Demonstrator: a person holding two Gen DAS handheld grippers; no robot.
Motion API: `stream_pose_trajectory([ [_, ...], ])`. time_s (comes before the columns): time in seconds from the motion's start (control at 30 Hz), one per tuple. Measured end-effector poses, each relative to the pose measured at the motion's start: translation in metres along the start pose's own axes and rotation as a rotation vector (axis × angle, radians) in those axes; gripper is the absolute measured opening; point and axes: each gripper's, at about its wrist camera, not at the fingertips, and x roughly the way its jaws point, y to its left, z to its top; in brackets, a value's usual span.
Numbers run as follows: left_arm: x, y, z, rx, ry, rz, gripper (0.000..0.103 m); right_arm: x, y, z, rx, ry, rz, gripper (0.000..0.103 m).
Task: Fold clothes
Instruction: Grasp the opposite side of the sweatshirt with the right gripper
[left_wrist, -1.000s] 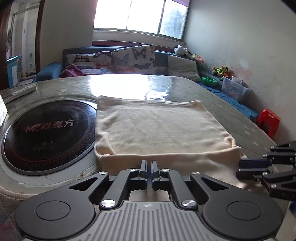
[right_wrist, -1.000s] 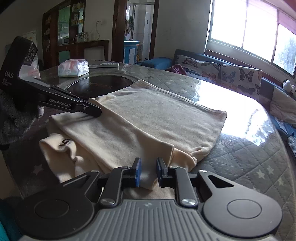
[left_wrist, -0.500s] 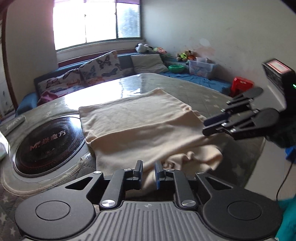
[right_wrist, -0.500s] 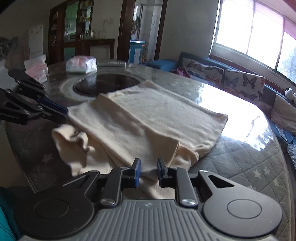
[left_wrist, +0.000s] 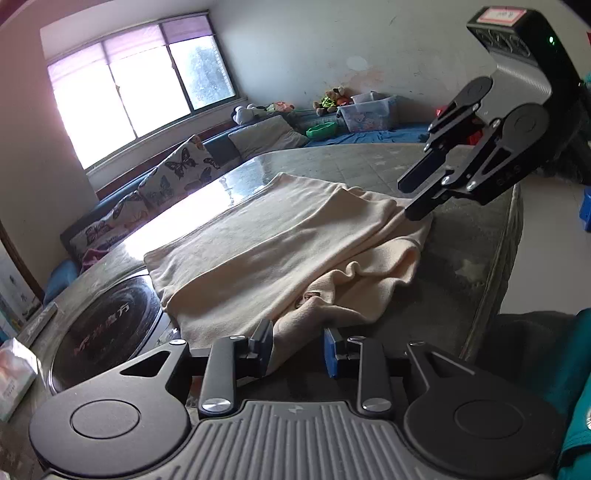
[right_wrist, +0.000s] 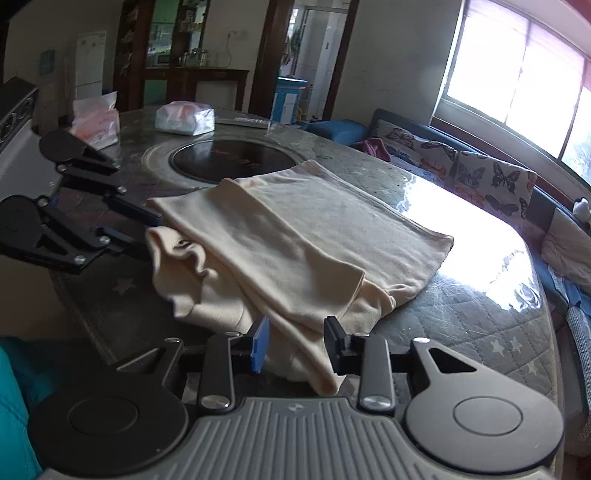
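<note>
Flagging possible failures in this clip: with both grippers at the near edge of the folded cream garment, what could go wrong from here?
1. The cream knit garment hangs bunched over the round table's quilted edge; it may slide off.
2. The left gripper and right gripper have just been opening, with cloth between their jaws, so the fold may loosen.

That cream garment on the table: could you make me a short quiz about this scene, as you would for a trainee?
1. True or false: the cream garment hangs on a rack.
2. What dark round thing is set into the table beside the garment?
3. Which lies between the right gripper's jaws? A) a pillow B) a fold of the garment C) nothing

Key
1. False; it lies folded on the table.
2. A black cooktop.
3. B; the jaws, just opening, stand apart around it.
</note>
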Motion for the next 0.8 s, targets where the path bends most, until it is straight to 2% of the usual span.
stream_pose_trajectory([
  [0.07,0.004,-0.002,-0.002,0.023,-0.013,0.006,0.028,-0.003,0.004,-0.003,-0.022,0.005,0.008,0.041],
  [0.13,0.007,0.000,-0.001,0.022,-0.026,0.003,0.012,-0.004,0.007,-0.004,-0.035,0.009,0.014,0.045],
  [0.17,0.007,0.003,0.001,0.009,-0.033,0.001,0.010,-0.005,0.009,-0.005,-0.047,0.014,0.025,0.048],
  [0.4,0.016,0.038,0.022,-0.131,-0.067,-0.015,0.008,0.004,0.022,-0.006,-0.130,-0.016,0.045,0.062],
  [0.53,0.025,0.055,0.033,-0.190,-0.074,-0.040,0.008,0.017,0.022,-0.001,-0.138,-0.050,0.034,0.062],
  [0.63,0.031,0.060,0.034,-0.202,-0.064,-0.050,0.009,0.027,0.017,0.004,-0.122,-0.066,0.038,0.053],
  [0.77,0.033,0.060,0.031,-0.201,-0.058,-0.057,0.012,0.039,0.004,0.013,-0.034,-0.027,0.092,0.020],
  [0.8,0.032,0.059,0.029,-0.197,-0.058,-0.057,0.012,0.040,-0.001,0.015,-0.008,-0.020,0.108,0.018],
])
